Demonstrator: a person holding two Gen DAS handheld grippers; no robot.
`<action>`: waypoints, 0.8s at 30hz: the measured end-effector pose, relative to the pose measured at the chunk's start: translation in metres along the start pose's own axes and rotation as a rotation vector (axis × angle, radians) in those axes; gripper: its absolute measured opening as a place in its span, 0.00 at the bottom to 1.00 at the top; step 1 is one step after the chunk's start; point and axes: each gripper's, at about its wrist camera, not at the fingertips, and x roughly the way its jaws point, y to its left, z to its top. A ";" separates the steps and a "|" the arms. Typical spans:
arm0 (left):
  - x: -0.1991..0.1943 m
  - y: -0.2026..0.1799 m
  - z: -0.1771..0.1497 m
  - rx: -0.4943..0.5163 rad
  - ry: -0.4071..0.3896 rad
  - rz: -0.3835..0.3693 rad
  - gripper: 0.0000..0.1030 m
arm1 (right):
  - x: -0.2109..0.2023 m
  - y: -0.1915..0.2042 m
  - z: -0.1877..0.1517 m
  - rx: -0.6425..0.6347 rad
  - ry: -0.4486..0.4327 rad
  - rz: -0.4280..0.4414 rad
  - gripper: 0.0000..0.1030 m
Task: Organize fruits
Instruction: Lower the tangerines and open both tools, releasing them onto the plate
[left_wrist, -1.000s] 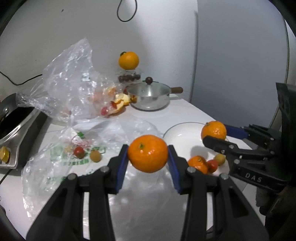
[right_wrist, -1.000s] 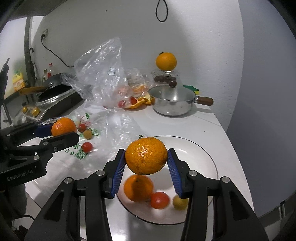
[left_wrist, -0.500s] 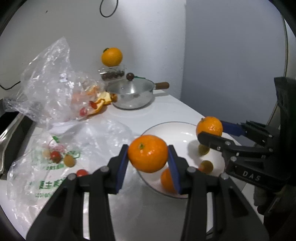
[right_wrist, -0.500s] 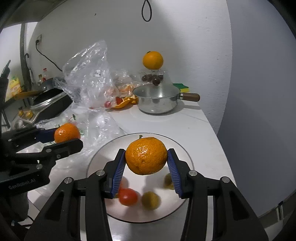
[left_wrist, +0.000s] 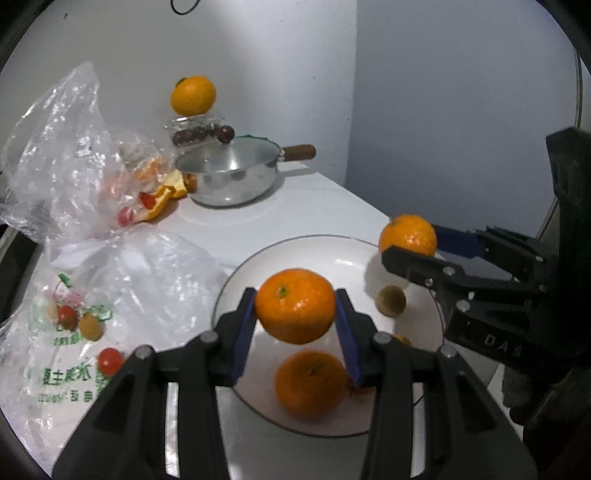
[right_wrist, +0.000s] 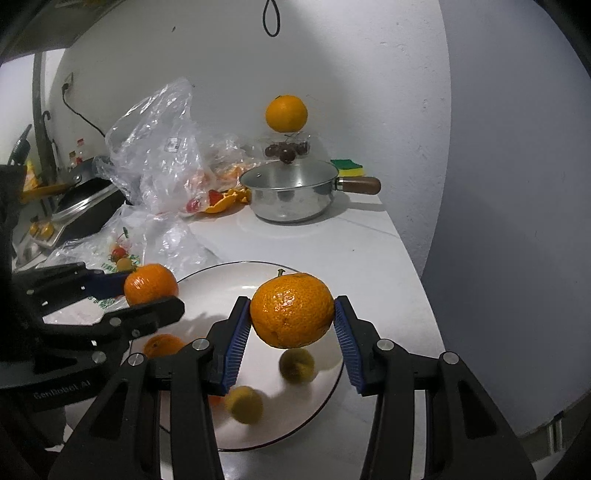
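My left gripper (left_wrist: 295, 306) is shut on an orange (left_wrist: 294, 305) and holds it above the left side of a white plate (left_wrist: 332, 254). My right gripper (right_wrist: 292, 311) is shut on another orange (right_wrist: 292, 309) above the plate's right side (right_wrist: 229, 277). On the plate lie an orange (left_wrist: 310, 382) and small yellowish fruits (right_wrist: 296, 364). The right gripper with its orange also shows in the left wrist view (left_wrist: 408, 236); the left gripper with its orange also shows in the right wrist view (right_wrist: 150, 283).
Clear plastic bags (left_wrist: 74, 206) with small tomatoes (left_wrist: 110, 361) lie left of the plate. A steel pot (left_wrist: 232, 177) with a wooden handle stands at the back, with an orange (left_wrist: 192, 95) on a container behind it. The counter edge runs at the right (right_wrist: 417, 280).
Both grippers have moved over the plate with their oranges still held. The small fruits on the plate have rolled and shifted.
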 end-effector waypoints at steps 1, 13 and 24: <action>0.003 -0.002 0.000 0.000 0.006 -0.004 0.41 | 0.002 -0.002 0.000 0.002 0.001 0.000 0.47; 0.033 -0.012 -0.007 0.005 0.095 -0.042 0.42 | 0.012 -0.016 -0.001 0.011 -0.003 0.024 0.47; 0.024 -0.012 -0.004 0.004 0.075 -0.028 0.43 | 0.027 -0.014 0.000 0.013 0.019 0.062 0.47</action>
